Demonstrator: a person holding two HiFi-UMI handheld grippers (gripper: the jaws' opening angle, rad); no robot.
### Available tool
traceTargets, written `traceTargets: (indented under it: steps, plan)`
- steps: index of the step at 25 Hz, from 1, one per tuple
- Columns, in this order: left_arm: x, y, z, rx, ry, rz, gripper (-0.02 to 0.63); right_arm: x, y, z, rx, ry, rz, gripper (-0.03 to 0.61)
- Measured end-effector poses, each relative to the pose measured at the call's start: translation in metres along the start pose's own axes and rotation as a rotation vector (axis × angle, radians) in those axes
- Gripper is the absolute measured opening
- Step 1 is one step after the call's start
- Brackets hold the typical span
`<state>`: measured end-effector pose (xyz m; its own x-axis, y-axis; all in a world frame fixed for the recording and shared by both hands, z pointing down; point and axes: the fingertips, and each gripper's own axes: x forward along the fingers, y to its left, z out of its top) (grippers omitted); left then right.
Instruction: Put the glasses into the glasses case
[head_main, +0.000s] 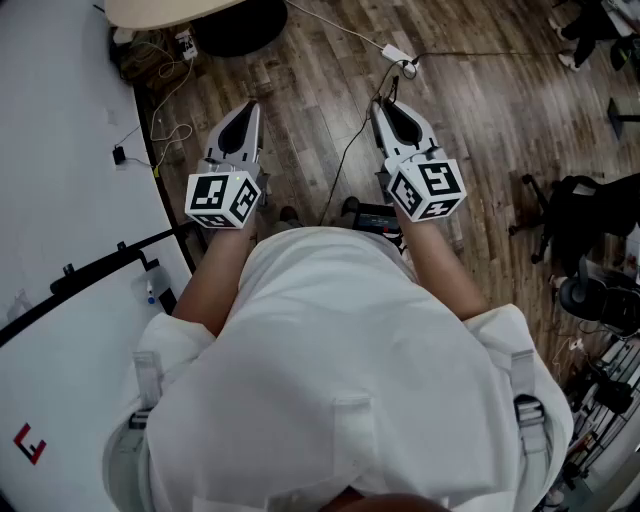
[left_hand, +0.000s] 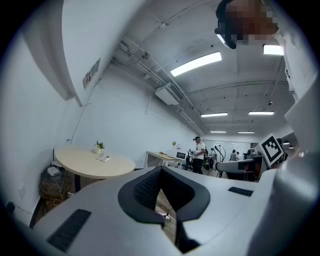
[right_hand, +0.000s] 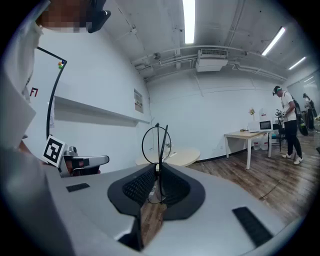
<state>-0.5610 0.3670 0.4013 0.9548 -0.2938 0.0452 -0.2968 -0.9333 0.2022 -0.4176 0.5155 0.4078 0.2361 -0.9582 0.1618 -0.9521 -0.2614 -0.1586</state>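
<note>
1. Closest in, your white shirt (head_main: 340, 370) fills the bottom of the head view, with both forearms reaching forward out of it.
2. Next come the two marker cubes, and beyond them both grippers point out over the wooden floor (head_main: 480, 110).
3. Your left gripper (left_hand: 160, 169) has its jaw tips together with nothing between the pads; only floor shows through the slit behind them.
4. Your right gripper (right_hand: 157, 167) is clamped on the glasses (right_hand: 159, 145). The thin wire frame stands upright between the pads, and one round rim rises clear above the jaw tips.
5. On the floor past the right gripper there's a dark cable (head_main: 350, 150) running to a white power strip (head_main: 396, 53).
6. Off to your left sits a round table (left_hand: 95, 162) with a small plant on it.
7. Farthest out, a desk (right_hand: 247, 136) stands against the wall, with a person (right_hand: 287, 122) standing beside it.
</note>
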Motion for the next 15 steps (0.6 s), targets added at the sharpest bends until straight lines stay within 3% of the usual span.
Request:
traceTargets:
  steps: [6, 15]
  plan:
    - [0.001, -0.003, -0.004, -0.031, 0.013, 0.011, 0.012, -0.008, -0.01, -0.001, 0.014, -0.001, -0.01, 0.052]
    - [0.02, -0.037, 0.004, -0.004, -0.007, -0.059, 0.012, -0.019, -0.045, -0.002, 0.048, -0.009, -0.009, 0.053]
